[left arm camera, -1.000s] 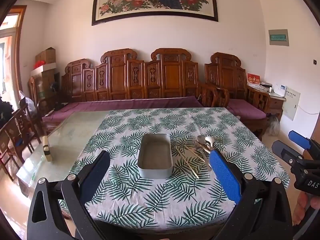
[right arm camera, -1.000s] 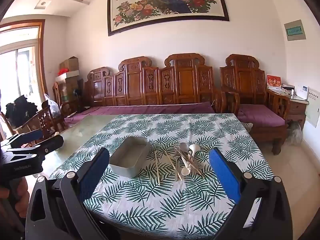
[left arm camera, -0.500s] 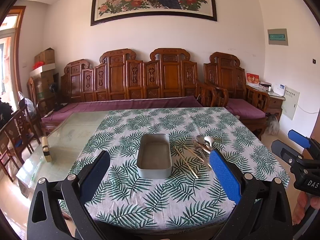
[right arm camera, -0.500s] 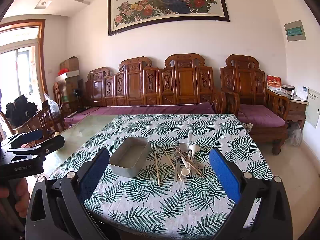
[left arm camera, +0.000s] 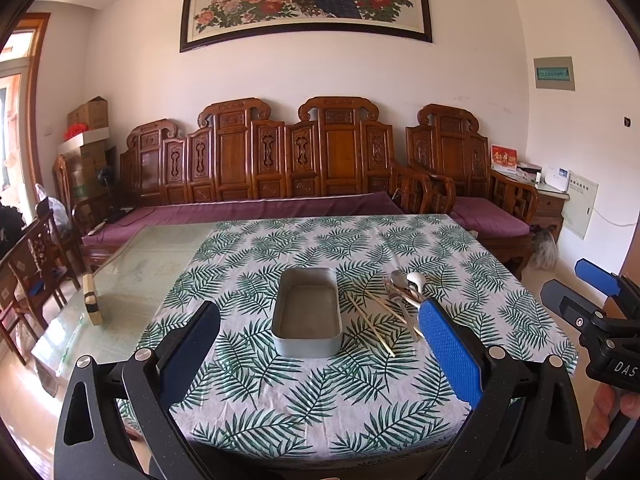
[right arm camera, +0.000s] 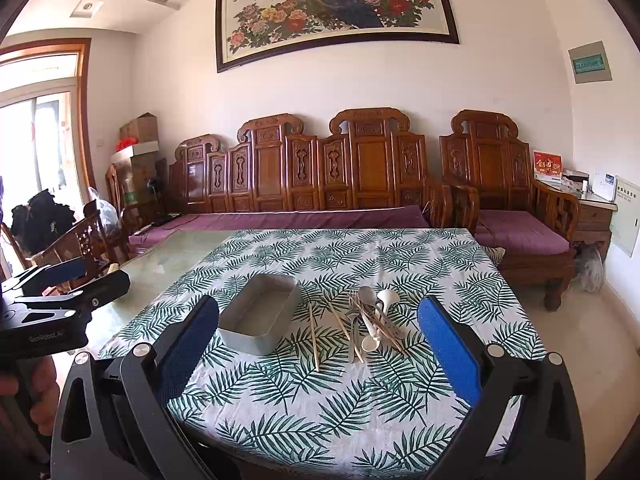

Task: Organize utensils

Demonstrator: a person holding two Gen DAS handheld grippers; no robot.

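A grey rectangular metal tin (left arm camera: 307, 312) (right arm camera: 260, 318) stands empty on the leaf-print tablecloth. To its right lies a loose pile of utensils (left arm camera: 404, 292) (right arm camera: 370, 314): metal spoons, a fork, white ceramic spoons and wooden chopsticks (right arm camera: 314, 336). My left gripper (left arm camera: 320, 344) hangs open above the table's near edge, short of the tin. My right gripper (right arm camera: 318, 344) is open too, held back from the pile. Each gripper shows at the edge of the other's view, held by a hand (left arm camera: 608, 412).
The leaf-print tablecloth (left arm camera: 360, 248) covers the right part of a glass-topped table (left arm camera: 152, 264). A small wooden block (left arm camera: 91, 298) lies on the bare glass at left. Carved wooden benches (left arm camera: 280, 160) with purple cushions stand behind; chairs at far left.
Both views have shifted only slightly; the grippers stay open and the tin and utensils lie where they were.
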